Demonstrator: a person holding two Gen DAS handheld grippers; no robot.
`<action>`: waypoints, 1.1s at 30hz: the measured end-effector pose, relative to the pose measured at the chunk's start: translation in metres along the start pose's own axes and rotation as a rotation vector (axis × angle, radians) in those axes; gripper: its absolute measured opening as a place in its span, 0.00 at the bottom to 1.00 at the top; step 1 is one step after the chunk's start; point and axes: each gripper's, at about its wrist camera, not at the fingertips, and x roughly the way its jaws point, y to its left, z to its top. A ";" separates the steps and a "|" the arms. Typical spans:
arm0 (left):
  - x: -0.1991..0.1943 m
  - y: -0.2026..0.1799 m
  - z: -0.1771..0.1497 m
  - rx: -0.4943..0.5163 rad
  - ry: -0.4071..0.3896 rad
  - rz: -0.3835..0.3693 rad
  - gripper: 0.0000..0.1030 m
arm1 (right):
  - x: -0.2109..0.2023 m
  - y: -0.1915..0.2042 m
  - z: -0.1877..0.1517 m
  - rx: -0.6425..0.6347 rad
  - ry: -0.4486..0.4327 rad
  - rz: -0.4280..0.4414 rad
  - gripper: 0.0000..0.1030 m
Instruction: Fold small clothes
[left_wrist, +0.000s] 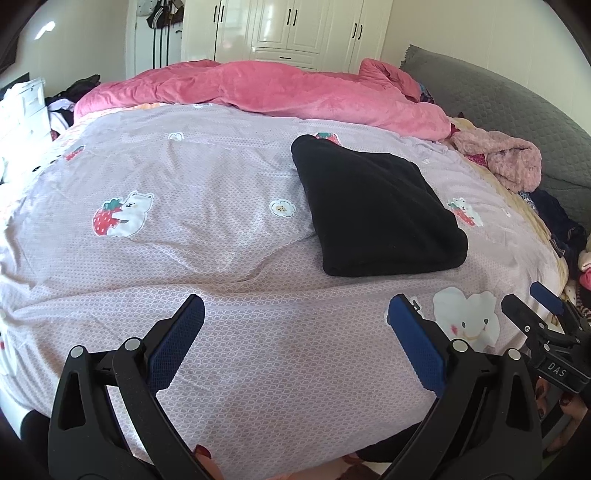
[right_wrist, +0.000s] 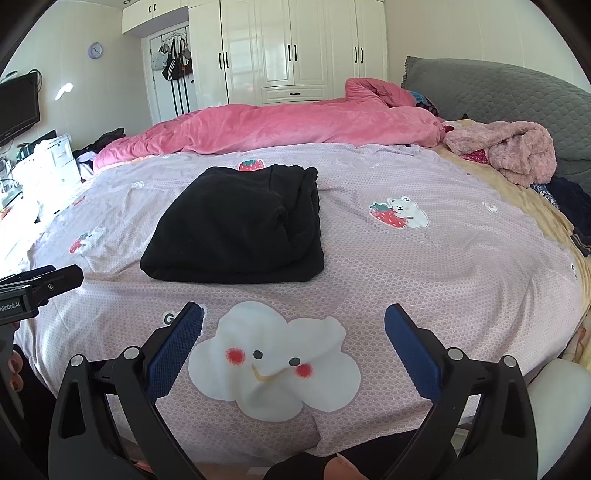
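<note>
A black garment (left_wrist: 376, 210) lies folded into a thick rectangle on the lilac bed cover (left_wrist: 184, 177); it also shows in the right wrist view (right_wrist: 236, 229). My left gripper (left_wrist: 295, 314) is open and empty, held over the cover in front of and left of the garment. My right gripper (right_wrist: 293, 317) is open and empty, over a white cloud print (right_wrist: 273, 362) in front of the garment. The right gripper also shows at the right edge of the left wrist view (left_wrist: 532, 295). The left gripper shows at the left edge of the right wrist view (right_wrist: 48, 280).
A rumpled pink blanket (left_wrist: 266, 88) runs across the far side of the bed. A fuzzy pink garment (right_wrist: 513, 151) and dark clothes (right_wrist: 569, 203) lie at the right by a grey headboard (right_wrist: 498, 88). White wardrobes (right_wrist: 291, 48) stand behind. Drawers and clutter (left_wrist: 26, 110) sit at left.
</note>
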 end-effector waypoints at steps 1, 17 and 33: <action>0.000 0.000 0.000 0.000 0.000 0.001 0.91 | 0.000 0.000 0.000 0.001 -0.001 0.000 0.96; -0.001 0.000 0.000 -0.003 0.004 0.003 0.91 | 0.001 -0.002 0.000 0.008 0.008 -0.010 0.96; -0.001 0.001 0.000 -0.008 0.015 0.007 0.91 | 0.002 -0.002 0.000 0.005 0.009 -0.011 0.96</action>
